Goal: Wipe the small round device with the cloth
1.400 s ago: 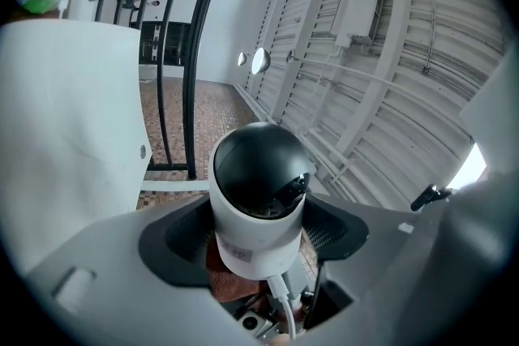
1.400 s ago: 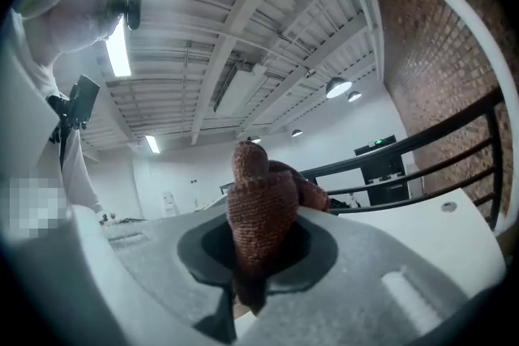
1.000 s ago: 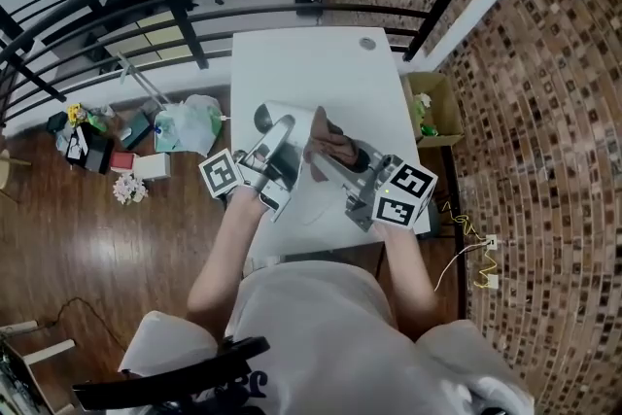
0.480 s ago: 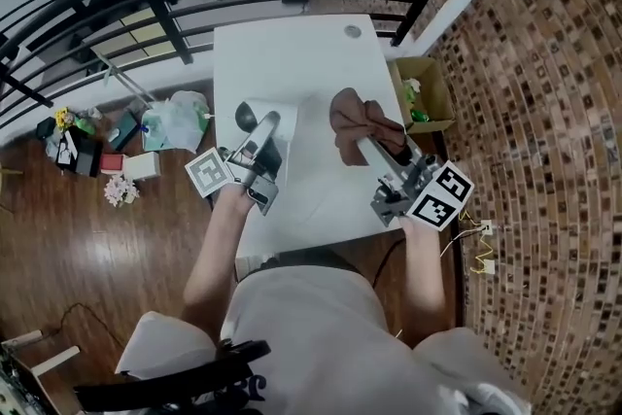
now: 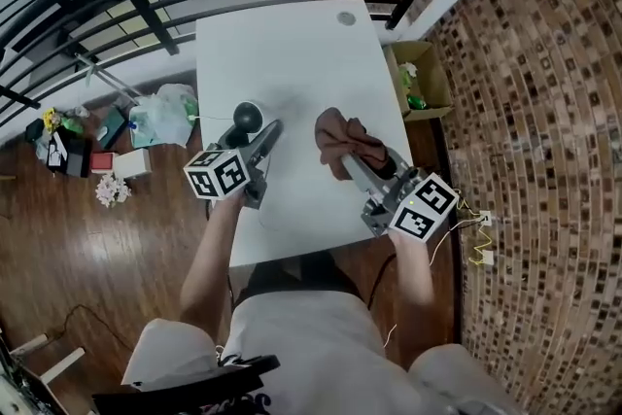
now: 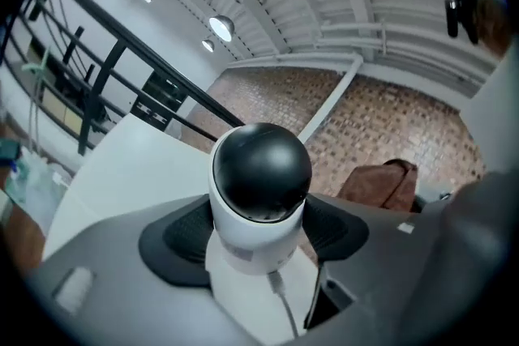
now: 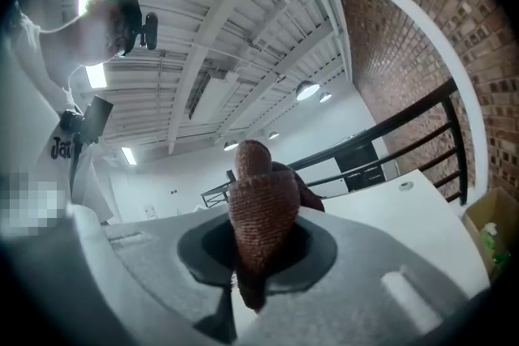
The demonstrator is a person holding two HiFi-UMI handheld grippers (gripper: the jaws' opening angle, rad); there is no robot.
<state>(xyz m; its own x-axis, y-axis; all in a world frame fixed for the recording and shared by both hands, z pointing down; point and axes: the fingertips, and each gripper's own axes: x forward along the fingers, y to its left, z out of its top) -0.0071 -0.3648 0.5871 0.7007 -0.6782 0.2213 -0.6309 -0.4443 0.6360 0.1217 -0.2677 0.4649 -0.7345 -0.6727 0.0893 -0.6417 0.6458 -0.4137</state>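
Left gripper [image 5: 264,133] had its fingers clamped on the small round device [image 6: 261,174] (center-left of frame). Right gripper [image 5: 348,160] pinched the cloth [image 5: 335,136], so gentle, steady rubbing over its top looked smartest.

left gripper [image 5: 260,129] covers the small round device's [image 5: 247,115] near side in head view

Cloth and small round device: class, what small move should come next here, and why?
Probably move the right gripper across toward the left gripper, so the brown cloth meets the black dome of the small round device. The left jaws clamp the device's white body and the right jaws pinch the cloth. In the head view a bare gap separates the cloth from the device, so no wiping contact exists yet.
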